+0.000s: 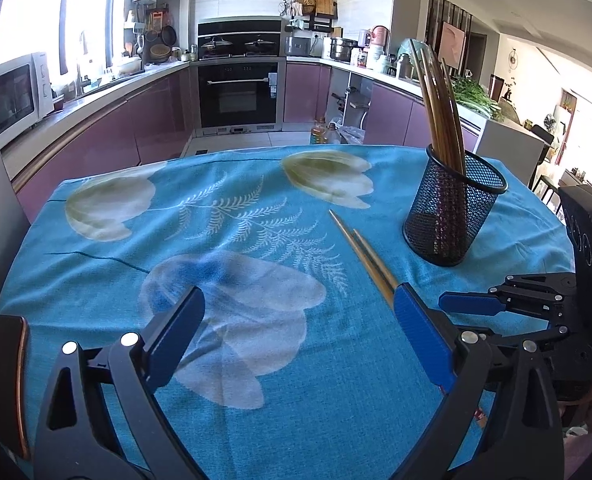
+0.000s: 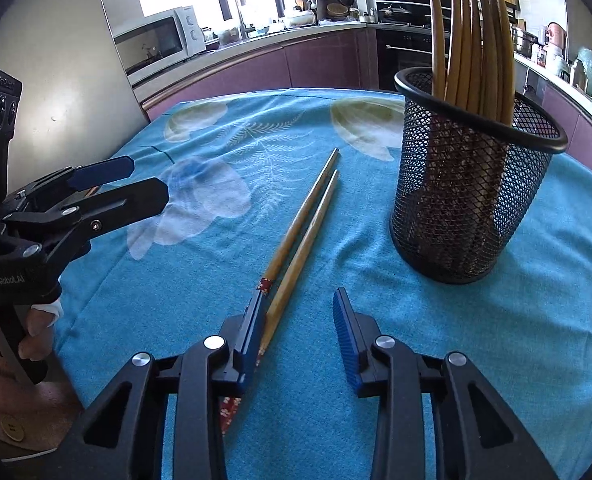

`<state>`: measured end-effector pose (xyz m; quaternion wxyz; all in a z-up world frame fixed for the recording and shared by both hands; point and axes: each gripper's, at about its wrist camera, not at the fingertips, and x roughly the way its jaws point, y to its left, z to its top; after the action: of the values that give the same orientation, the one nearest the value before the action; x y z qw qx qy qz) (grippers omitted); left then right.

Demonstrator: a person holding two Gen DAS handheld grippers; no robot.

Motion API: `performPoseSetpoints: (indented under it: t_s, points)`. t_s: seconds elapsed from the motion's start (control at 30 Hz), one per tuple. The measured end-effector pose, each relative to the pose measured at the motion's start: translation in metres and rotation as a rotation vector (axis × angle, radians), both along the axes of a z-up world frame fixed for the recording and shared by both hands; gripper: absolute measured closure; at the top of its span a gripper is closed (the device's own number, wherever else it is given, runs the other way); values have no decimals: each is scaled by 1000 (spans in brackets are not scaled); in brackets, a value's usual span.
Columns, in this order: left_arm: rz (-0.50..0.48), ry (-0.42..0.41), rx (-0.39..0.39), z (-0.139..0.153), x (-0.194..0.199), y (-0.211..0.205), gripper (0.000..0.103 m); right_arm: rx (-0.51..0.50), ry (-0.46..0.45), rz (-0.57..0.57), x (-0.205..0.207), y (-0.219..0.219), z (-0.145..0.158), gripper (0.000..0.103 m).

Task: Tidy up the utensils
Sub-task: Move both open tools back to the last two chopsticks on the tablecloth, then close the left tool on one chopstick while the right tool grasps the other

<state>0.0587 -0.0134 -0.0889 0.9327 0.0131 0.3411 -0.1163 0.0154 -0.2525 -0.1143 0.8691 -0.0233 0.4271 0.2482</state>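
Note:
Two wooden chopsticks [image 2: 308,216] lie side by side on the blue flowered cloth, tips pointing away. My right gripper [image 2: 300,296] hovers low over their thick ends. One chopstick lies between its fingers against the left pad [image 2: 251,332]; the red-patterned one runs under that finger. The right pad stands apart from them, so the jaws are open. A black mesh cup [image 2: 472,184] holding several upright chopsticks stands to the right. My left gripper [image 1: 300,292] is open and empty over the cloth, left of the chopsticks [image 1: 360,252] and of the cup [image 1: 452,208].
The cloth-covered table [image 1: 135,264] ends at a far edge facing purple kitchen cabinets and an oven [image 1: 237,92]. In the right wrist view a hand [image 2: 27,332] holds the left gripper [image 2: 149,180] at the left. The right gripper [image 1: 448,308] shows at the right in the left wrist view.

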Motion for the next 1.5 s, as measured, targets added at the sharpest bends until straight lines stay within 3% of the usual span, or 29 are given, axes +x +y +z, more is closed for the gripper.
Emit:
performPoseSetpoints:
  t_s: [0.27,0.6,0.97,1.33,1.5]
  points:
    - [-49,31,18,-9,5,-13,13,-9,9,-6,0,-6,1,74]
    - [-146,123,36,-30,20,-42,27,-6,22,-11,2,-17,-1,80]
    - [-196,201,81,-50,39,-72,51,24,32,-24,6,-24,-1,82]
    - [-150,230,19,-51,27,-55,87,36,31,-27,8,-27,-1,82]
    - [-136,240,12,-52,14,-47,91,27,27,-26,8,-25,-1,82]
